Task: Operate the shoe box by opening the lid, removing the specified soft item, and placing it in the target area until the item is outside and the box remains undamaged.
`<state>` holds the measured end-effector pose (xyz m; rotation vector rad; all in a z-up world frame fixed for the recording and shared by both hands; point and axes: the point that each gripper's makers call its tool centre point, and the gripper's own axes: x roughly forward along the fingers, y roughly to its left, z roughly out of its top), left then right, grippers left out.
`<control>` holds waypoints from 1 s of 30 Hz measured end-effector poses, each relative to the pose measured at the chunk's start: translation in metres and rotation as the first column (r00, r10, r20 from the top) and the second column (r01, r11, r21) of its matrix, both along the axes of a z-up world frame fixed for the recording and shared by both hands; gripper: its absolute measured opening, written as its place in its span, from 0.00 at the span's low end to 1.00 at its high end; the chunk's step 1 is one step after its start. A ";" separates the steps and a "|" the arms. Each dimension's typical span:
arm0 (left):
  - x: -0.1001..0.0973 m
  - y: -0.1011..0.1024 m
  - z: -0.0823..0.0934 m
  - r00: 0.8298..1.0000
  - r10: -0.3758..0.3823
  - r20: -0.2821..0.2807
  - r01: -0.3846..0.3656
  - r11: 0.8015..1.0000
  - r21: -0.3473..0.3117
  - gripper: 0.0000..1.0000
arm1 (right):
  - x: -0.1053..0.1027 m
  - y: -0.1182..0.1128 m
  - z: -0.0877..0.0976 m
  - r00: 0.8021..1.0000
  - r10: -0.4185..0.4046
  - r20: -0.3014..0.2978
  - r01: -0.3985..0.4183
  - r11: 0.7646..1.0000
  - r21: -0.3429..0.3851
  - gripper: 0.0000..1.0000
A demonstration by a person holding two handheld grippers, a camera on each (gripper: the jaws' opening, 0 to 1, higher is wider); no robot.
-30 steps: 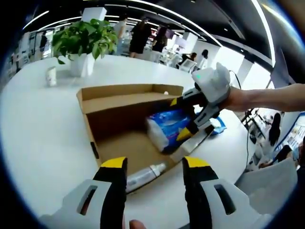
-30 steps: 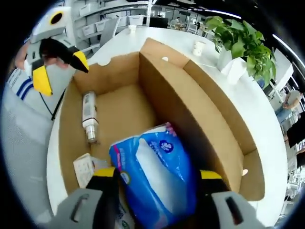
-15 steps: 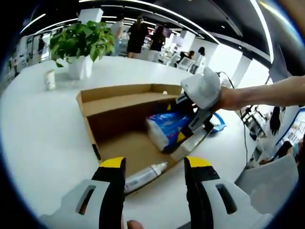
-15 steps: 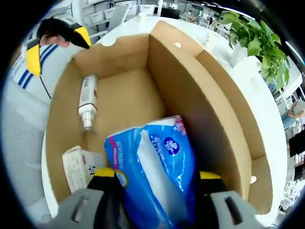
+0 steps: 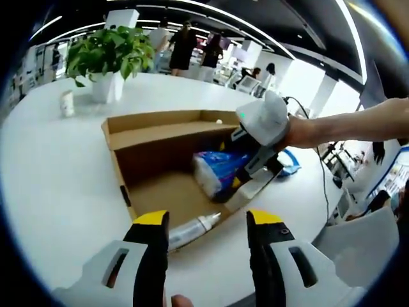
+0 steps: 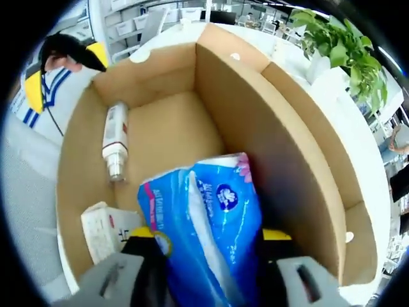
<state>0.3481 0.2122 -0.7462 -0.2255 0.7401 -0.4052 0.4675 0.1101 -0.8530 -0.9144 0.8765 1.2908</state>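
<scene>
the right gripper [image 6: 206, 240] is clenched on the blue tissue pack [image 6: 204, 224], which sits between its two jaws inside the open shoe box [image 6: 275, 128], against the box's long inner wall. a white bottle [image 6: 114, 141] lies on the box floor by the opposite wall, with a small white carton [image 6: 102, 230] near the pack. the left gripper [image 5: 206, 220] hovers just outside the box's near edge, jaws apart and holding nothing.

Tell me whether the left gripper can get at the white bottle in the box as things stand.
Probably yes. The left gripper is open, the white bottle lies just beyond its fingers along the near wall of the open box, nothing between.
</scene>
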 end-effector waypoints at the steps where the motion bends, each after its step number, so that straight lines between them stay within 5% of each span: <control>1: -0.001 -0.002 0.001 1.000 0.000 0.000 0.000 1.000 -0.001 0.49 | -0.001 0.000 0.002 1.000 -0.011 0.003 0.011 1.000 0.014 0.46; 10: -0.007 0.001 0.004 1.000 0.000 -0.005 0.000 1.000 0.001 0.48 | -0.006 0.002 0.009 0.998 -0.065 -0.006 0.065 0.995 0.072 0.34; 30: -0.011 0.008 0.011 1.000 0.010 0.009 -0.011 1.000 0.010 0.49 | -0.010 0.011 0.037 0.998 -0.059 0.010 0.058 0.991 0.124 0.32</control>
